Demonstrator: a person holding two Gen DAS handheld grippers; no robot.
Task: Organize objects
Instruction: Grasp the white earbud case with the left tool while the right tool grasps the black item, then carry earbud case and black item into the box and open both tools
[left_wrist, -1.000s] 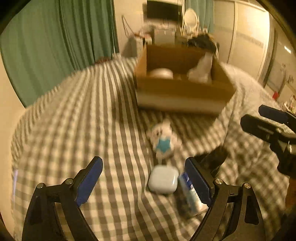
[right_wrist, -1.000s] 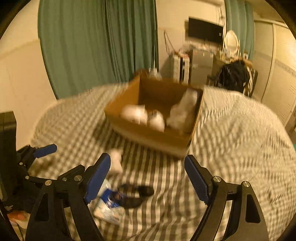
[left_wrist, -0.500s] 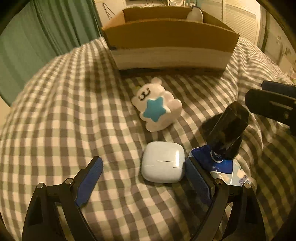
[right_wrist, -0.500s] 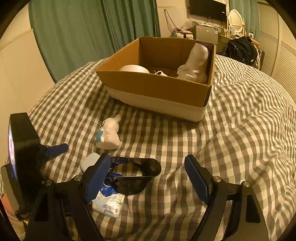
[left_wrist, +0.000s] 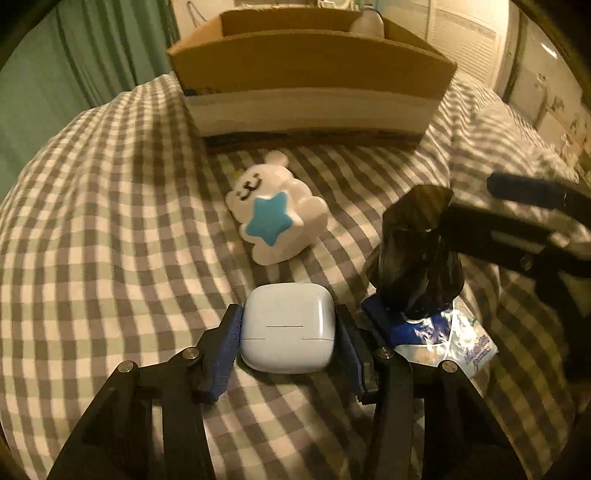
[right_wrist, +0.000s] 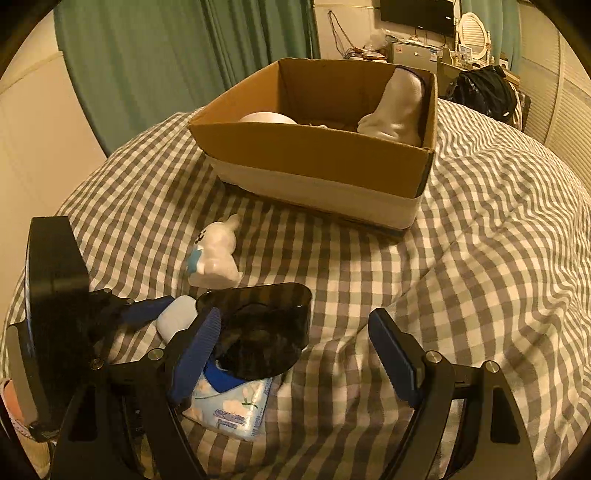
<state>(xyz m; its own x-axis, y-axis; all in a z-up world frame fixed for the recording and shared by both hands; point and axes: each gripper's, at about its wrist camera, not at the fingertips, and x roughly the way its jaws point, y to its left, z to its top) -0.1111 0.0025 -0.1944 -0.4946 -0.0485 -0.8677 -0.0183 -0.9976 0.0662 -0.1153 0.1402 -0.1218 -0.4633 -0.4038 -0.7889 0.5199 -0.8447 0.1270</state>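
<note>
Left wrist view: low and close over the checked bedcover (left_wrist: 110, 258), facing the cardboard box (left_wrist: 314, 74), white case (left_wrist: 288, 332) right between the jaws. Right wrist view: higher, further back, angled down into the same box (right_wrist: 314, 158) beyond its jaws. Shared: box, bear figure (right_wrist: 216, 254), dark cup (right_wrist: 262, 328), tissue pack (right_wrist: 236, 410).

A bed (right_wrist: 480, 258) under a grey-and-white checked cover carries everything. An open cardboard box (right_wrist: 317, 162) sits on it toward the far side. Nearer than the box lies a white bear-shaped figure (left_wrist: 277, 214) with a blue star. Nearer again rests a white earbud case (left_wrist: 288, 328), and beside that a tissue pack (right_wrist: 232, 406) lies flat, with a dark translucent container (right_wrist: 266, 328) on top of it.
</note>
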